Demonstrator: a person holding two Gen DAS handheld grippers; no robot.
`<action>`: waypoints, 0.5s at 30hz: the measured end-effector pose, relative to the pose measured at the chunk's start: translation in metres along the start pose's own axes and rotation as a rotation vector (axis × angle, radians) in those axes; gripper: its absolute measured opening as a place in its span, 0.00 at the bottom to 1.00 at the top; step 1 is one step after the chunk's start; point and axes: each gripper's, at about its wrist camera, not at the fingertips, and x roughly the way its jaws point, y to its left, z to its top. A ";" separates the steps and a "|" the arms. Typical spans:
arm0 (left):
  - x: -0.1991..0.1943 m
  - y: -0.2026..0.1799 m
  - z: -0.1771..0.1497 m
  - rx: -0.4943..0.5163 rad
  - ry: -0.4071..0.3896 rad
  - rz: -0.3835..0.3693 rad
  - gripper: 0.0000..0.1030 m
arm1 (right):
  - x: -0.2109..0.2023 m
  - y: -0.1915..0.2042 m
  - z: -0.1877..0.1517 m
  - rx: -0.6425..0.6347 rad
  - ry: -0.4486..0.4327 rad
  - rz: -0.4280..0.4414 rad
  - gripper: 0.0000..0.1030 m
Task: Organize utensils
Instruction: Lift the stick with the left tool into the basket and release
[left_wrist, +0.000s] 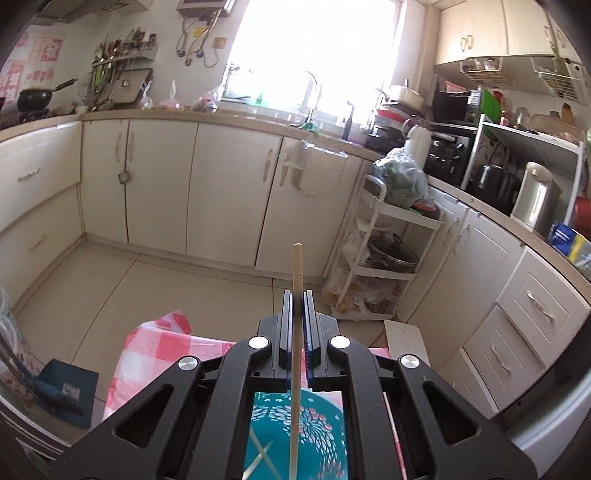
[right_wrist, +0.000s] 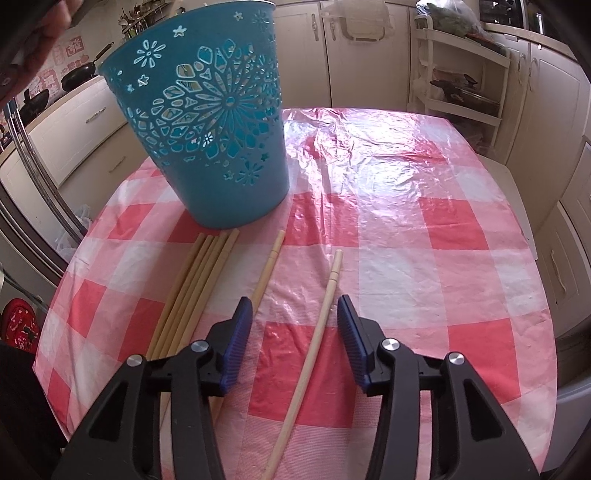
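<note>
Left claw (left_wrist: 297, 295): pressed together, pinching one chopstick (left_wrist: 296, 266). The stick runs lengthwise between the pads; its blunt end sticks out past the fingertips, the rest passes back under the claw body. Seen through the claw frame, the bin (left_wrist: 325, 435) sits directly below, open mouth up; thin pale sticks cross inside it. Beyond the claw: kitchen floor and cabinets.

Right claw (right_wrist: 294, 314): spread, pointing down at the table (right_wrist: 461, 236). No pad touches anything. One chopstick (right_wrist: 321, 317) lies on the checked cloth between the two fingers, closer to the right-hand pad, apart from both.

Bin (right_wrist: 207, 140) in the right view: teal, cut-out flower pattern, upright on the far left part of the table.

Places relative to the bin:
- Bundle of chopsticks (right_wrist: 195, 284) lies just in front of its base, side by side, ends near the base, running back toward the claw.
- Single chopstick (right_wrist: 267, 269) lies just right of the bundle, its tip near the base, its lower part hidden behind the left finger.
- The chopstick between the fingers lies further right, well apart from the bin.
</note>
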 end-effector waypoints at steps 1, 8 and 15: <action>0.008 0.000 -0.003 -0.004 0.006 0.022 0.05 | 0.000 0.000 0.000 0.000 0.001 0.002 0.47; 0.022 0.008 -0.034 0.045 0.087 0.064 0.05 | 0.000 -0.003 0.001 0.012 0.002 0.019 0.47; -0.026 0.042 -0.049 0.030 0.108 0.122 0.50 | -0.003 -0.013 0.000 0.062 0.015 0.066 0.45</action>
